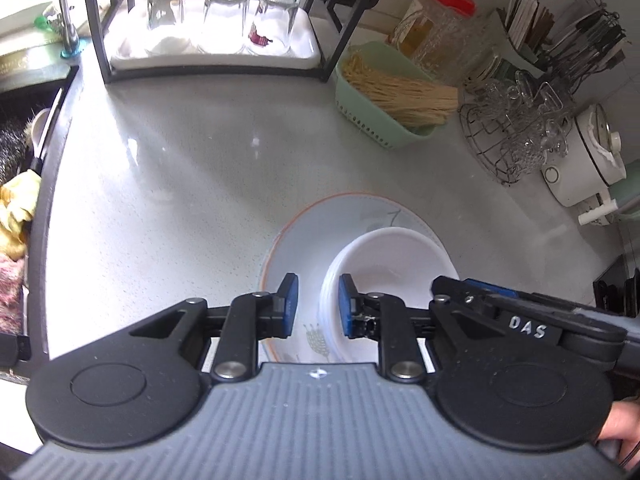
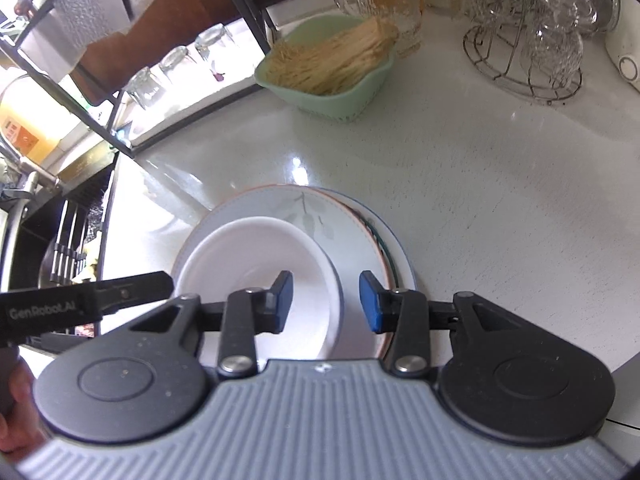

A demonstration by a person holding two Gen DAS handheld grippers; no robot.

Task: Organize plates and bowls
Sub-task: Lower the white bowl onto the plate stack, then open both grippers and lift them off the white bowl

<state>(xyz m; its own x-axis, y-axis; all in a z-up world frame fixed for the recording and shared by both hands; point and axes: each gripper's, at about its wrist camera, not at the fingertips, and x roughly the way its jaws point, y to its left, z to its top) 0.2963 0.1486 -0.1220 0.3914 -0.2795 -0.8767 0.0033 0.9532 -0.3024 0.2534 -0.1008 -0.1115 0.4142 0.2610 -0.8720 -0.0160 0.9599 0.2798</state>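
A stack of white bowls (image 1: 384, 268) sits nested inside the top plate (image 1: 320, 232) of a pile of plates (image 2: 394, 256), all resting on the pale grey surface (image 1: 180, 168). In the right wrist view the lower plates' rims peek out on the right, one with a dark band and one with a blue edge. The top plate has an orange rim and faint leaf prints.

The left gripper (image 1: 318, 304) hangs over the left rim of the bowls. Its jaws are a little apart with the stacked rim showing in the gap, and the blue pads do not press on it. The right gripper (image 2: 326, 300) hangs over the bowls' right rim. Its jaws stand wider, one pad above the inside of the top bowl and the other above the plates, and they grip nothing.

Farther back, a green basket (image 1: 376, 120) holds a bundle of dry noodles (image 1: 404, 92). A white tray (image 1: 216, 56) under a dark rack holds three glasses (image 1: 226, 16) set upside down. A wire rack (image 1: 516, 136) carries clear glass cups. A red-lidded jar (image 1: 436, 24) stands behind the basket, its contents unclear.
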